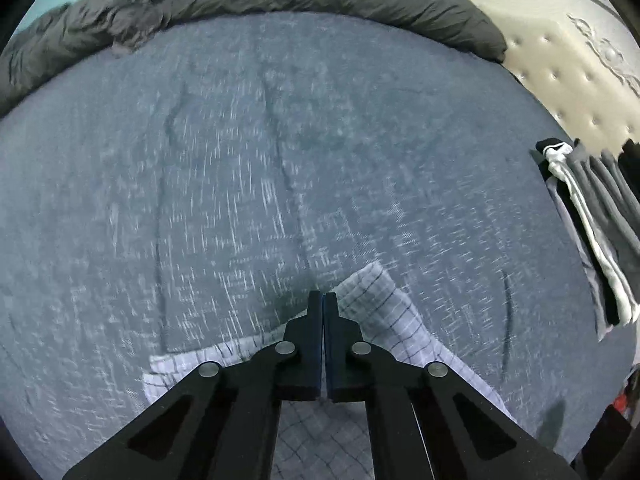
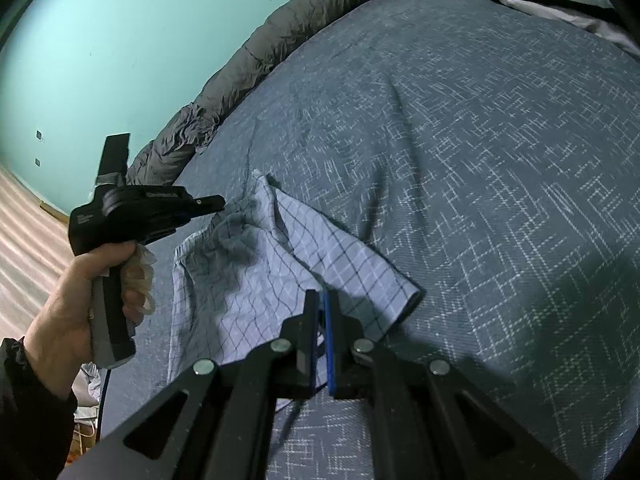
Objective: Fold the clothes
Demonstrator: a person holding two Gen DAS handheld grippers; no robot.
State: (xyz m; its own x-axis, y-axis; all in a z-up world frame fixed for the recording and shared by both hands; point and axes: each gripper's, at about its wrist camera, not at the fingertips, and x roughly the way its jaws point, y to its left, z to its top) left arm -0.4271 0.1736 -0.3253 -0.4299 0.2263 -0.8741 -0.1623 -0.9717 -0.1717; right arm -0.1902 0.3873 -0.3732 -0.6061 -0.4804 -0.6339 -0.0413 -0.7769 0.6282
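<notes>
Blue patterned bedspread (image 2: pixel 480 160), teal wall (image 2: pixel 100 40); both tongs clenched on checked shorts (image 2: pixel 320 248).

A pair of pale blue checked shorts (image 2: pixel 280 264) lies rumpled and partly folded on the blue patterned bedspread (image 2: pixel 480 160), one leg hem nearest the bed's middle.

My left claw (image 1: pixel 323 300) covers the middle of the checked shorts (image 1: pixel 384 312), so I cannot tell whether any cloth is caught between its closed tips. The bedspread (image 1: pixel 280 160) smears with motion blur in the left view. The folded pile (image 1: pixel 592 216) runs off the right edge. My right claw (image 2: pixel 322 300) hides the shorts' near hem.
</notes>
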